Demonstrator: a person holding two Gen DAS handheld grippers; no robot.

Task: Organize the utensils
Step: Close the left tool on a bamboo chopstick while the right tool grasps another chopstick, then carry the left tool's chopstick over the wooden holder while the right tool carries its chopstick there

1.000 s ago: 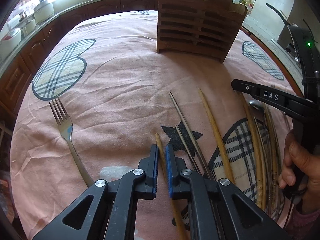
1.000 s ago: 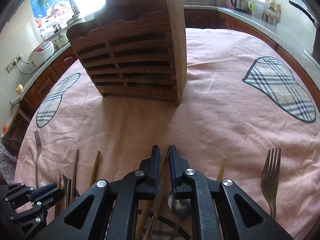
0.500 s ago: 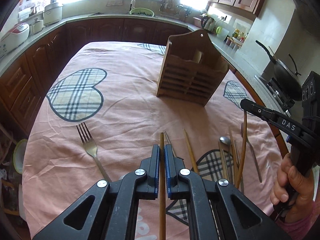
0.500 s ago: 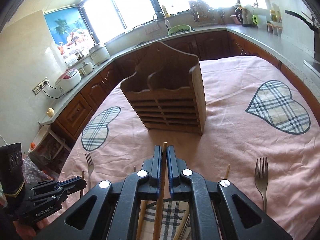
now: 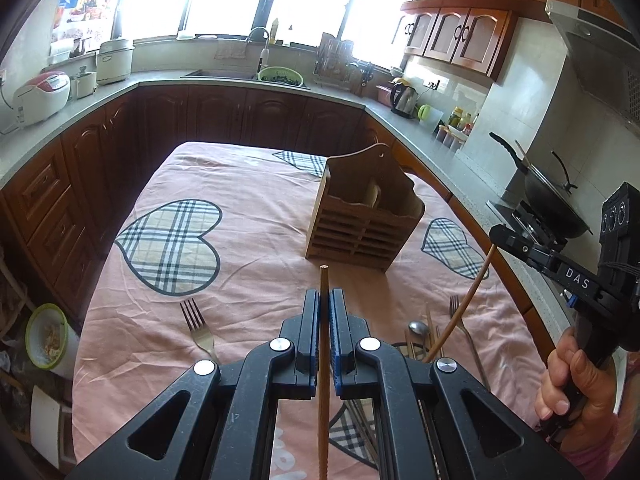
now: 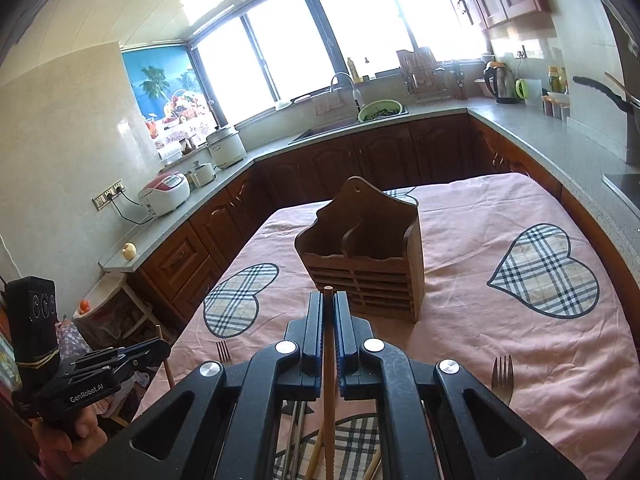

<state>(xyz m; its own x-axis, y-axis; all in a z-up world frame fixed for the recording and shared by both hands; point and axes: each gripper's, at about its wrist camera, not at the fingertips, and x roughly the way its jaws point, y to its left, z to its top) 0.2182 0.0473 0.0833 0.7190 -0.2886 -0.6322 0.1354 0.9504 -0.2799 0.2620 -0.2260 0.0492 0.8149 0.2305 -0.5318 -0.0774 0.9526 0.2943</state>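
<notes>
Above a table draped in a pink cloth (image 5: 248, 280), the left gripper (image 5: 324, 312) and right gripper (image 6: 328, 316) each pinch one wooden chopstick (image 5: 323, 360) (image 6: 329, 380). The empty wooden utensil holder (image 6: 364, 256) stands upright ahead; forks (image 5: 196, 324), a spoon (image 5: 418, 327) and more chopsticks lie below

Your two wrist cameras look forward and down, from above the table (image 5: 248, 280). Both views share the wooden holder (image 5: 362, 224) near frame centre.

Left tool (image 5: 324, 312) and right tool (image 6: 328, 316) clamped, angled downward.
</notes>
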